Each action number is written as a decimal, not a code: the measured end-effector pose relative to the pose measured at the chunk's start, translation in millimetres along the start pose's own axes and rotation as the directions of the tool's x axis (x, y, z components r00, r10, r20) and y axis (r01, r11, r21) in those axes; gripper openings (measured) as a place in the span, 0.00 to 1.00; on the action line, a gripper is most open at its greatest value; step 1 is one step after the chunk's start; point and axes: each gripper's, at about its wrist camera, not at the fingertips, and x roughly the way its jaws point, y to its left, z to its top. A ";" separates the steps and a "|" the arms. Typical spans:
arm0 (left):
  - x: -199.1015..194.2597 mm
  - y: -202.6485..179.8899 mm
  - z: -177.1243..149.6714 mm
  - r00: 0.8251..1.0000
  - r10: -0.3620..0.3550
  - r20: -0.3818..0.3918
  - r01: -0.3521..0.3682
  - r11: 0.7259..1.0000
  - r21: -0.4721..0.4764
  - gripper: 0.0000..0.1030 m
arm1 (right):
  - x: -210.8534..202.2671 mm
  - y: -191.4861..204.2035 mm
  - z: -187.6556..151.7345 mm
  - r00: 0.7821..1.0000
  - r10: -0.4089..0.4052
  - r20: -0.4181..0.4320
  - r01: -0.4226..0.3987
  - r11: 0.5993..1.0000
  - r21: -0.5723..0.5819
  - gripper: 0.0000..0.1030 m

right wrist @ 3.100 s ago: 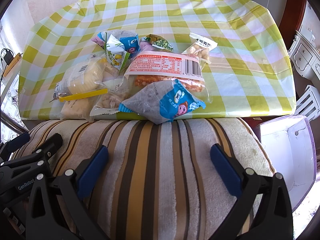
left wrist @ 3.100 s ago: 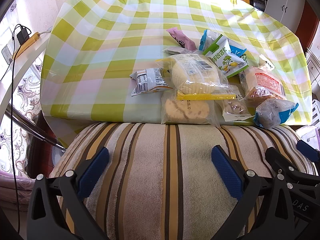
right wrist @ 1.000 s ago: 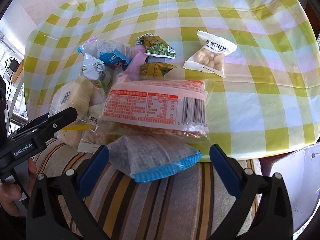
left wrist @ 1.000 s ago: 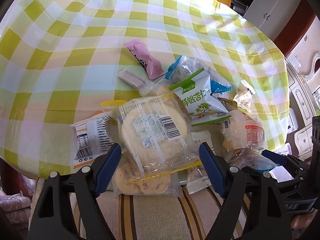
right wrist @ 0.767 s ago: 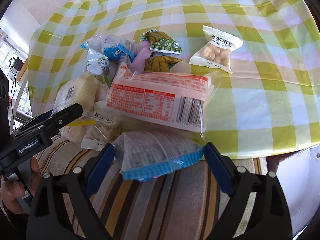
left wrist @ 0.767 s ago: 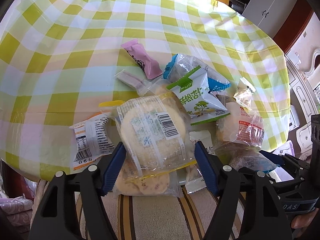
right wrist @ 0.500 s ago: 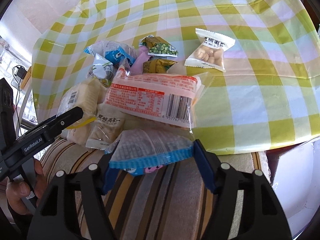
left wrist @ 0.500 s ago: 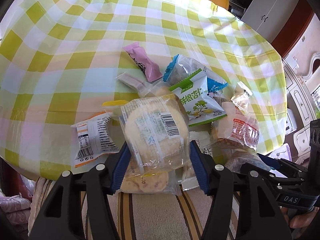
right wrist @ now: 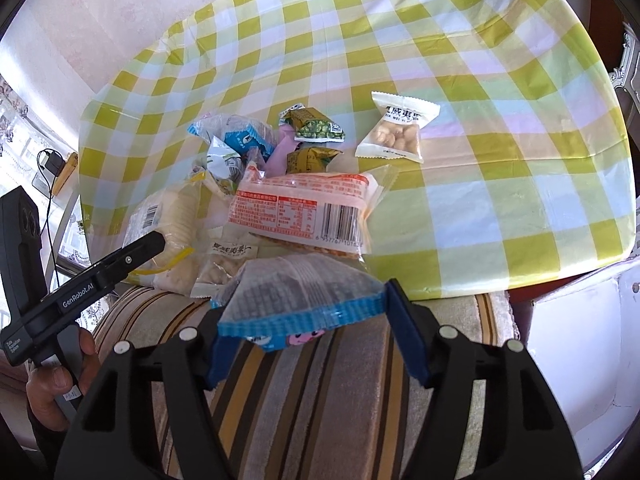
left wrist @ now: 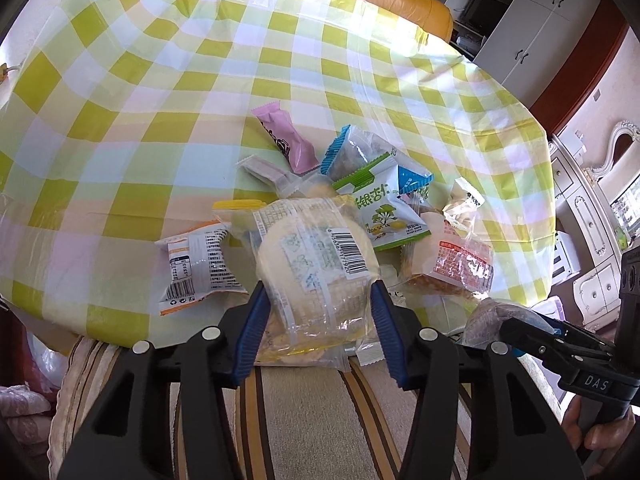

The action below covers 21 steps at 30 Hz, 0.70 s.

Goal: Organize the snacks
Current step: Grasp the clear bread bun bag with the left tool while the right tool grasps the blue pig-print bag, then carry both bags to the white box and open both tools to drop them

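over the table edge, both tongs down-tilted

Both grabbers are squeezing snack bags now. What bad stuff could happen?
The left gripper, jaws closing, pinches a clear bag of round cakes; they might get crushed. The right gripper holds its blue-edged packet only by the ends, so it may slip. Lifting could drag the red-labelled bag off the table edge.
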 end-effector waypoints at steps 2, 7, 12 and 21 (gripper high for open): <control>-3.6 -0.2 -0.3 1.000 -0.001 0.011 0.001 1.000 0.000 0.48 | -4.7 -1.7 1.6 1.000 0.001 0.010 -0.001 1.000 0.006 0.65; -14.6 -1.9 0.7 0.999 -0.004 0.047 0.004 1.000 0.002 0.48 | -17.9 -8.0 6.0 0.999 0.004 0.041 -0.005 1.000 0.023 0.65; -26.6 -6.2 0.5 0.997 -0.025 0.074 0.024 1.000 0.012 0.47 | -33.3 -18.8 10.0 0.997 -0.004 0.075 0.000 0.999 0.050 0.65; -40.8 -47.0 3.0 0.988 -0.140 0.068 0.133 0.986 0.098 0.47 | -67.7 -64.8 7.1 0.987 -0.085 0.133 0.067 0.988 0.136 0.65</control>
